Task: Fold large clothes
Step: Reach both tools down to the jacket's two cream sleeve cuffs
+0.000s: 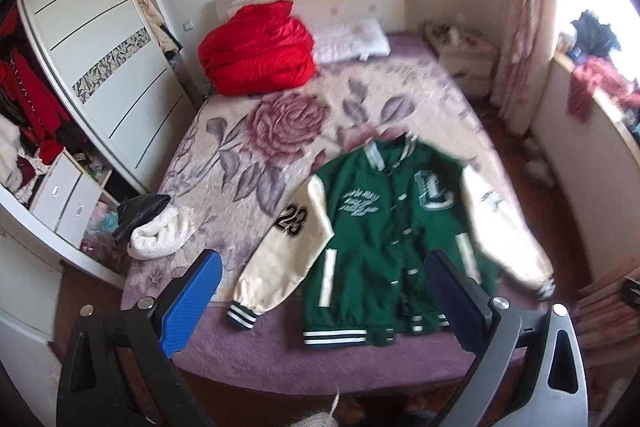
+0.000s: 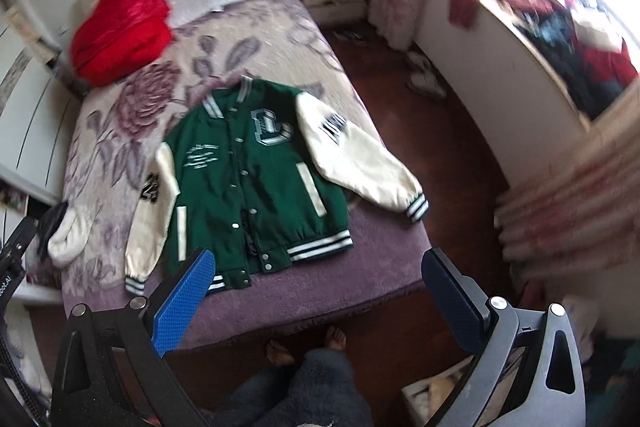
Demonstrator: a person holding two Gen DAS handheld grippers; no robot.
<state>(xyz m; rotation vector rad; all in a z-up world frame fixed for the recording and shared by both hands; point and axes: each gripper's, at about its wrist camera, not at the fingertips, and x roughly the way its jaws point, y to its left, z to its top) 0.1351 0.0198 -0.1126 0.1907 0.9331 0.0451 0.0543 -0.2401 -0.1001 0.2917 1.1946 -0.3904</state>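
A green varsity jacket (image 1: 380, 227) with cream sleeves lies flat, front up and buttoned, near the foot of the bed (image 1: 248, 343). It also shows in the right wrist view (image 2: 248, 179). Both sleeves spread out to the sides; the right sleeve (image 2: 360, 163) reaches the bed's edge. My left gripper (image 1: 324, 291) is open and empty, held high above the jacket's hem. My right gripper (image 2: 320, 287) is open and empty, above the foot of the bed (image 2: 360, 267).
A red quilt (image 1: 256, 51) and a white pillow (image 1: 352, 41) lie at the head of the bed. A white and black garment (image 1: 156, 227) lies at the bed's left edge. A wardrobe (image 1: 100, 67) stands left. A cluttered window ledge (image 2: 540, 27) runs right. The person's feet (image 2: 308, 343) stand on the floor.
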